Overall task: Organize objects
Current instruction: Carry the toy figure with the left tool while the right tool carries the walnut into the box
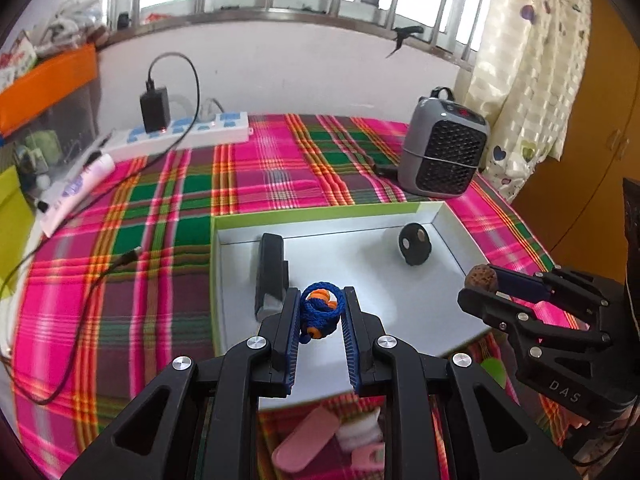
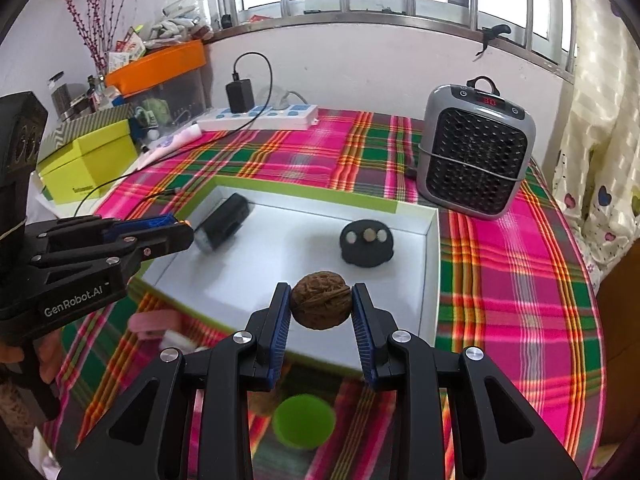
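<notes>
My left gripper is shut on a blue knotted cord with orange beads, held above the near part of a white box lid with a green rim. My right gripper is shut on a brown walnut, also over the near edge of the lid. Inside the lid lie a black rectangular device at the left and a black round object with pale dots at the right. The right gripper shows at the right of the left wrist view, and the left gripper at the left of the right wrist view.
A grey fan heater stands behind the lid at the right. A white power strip with a black charger and its cable runs along the wall. A green round cap, pink items and a yellow-green box lie on the plaid cloth.
</notes>
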`<control>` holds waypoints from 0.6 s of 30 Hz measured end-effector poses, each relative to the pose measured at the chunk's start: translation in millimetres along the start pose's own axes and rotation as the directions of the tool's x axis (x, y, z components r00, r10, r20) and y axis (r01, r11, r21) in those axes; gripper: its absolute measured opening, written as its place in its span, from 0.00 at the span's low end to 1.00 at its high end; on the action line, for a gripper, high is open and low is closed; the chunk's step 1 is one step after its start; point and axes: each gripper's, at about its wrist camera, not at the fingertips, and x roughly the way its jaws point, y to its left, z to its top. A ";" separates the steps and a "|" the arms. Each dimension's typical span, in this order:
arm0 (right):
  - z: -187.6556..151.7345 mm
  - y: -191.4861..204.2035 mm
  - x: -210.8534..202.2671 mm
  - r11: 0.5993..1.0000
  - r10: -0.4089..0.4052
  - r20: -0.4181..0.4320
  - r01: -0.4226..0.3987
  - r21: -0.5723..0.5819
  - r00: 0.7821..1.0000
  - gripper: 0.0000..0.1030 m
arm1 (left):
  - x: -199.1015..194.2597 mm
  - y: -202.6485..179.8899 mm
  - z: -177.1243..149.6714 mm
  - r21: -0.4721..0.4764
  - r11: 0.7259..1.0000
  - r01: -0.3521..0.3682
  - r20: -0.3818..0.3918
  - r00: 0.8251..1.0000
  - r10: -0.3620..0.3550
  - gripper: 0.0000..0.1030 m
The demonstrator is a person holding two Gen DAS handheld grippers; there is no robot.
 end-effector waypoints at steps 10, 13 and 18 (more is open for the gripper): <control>5.5 -17.3 27.6 1.000 -0.012 -0.052 0.013 0.014 0.999 0.31 | 36.0 -6.3 17.7 0.033 0.999 -0.017 -0.039 0.999 0.018 0.18; 5.9 -20.0 33.0 1.000 -0.014 -0.063 0.015 0.008 0.998 0.31 | 46.1 -7.8 22.1 0.035 0.999 -0.019 -0.052 0.998 0.021 0.18; 5.1 -22.8 38.7 1.000 -0.020 -0.077 0.020 -0.001 0.997 0.31 | 60.3 -11.1 30.3 0.048 0.999 -0.016 -0.068 0.997 0.020 0.18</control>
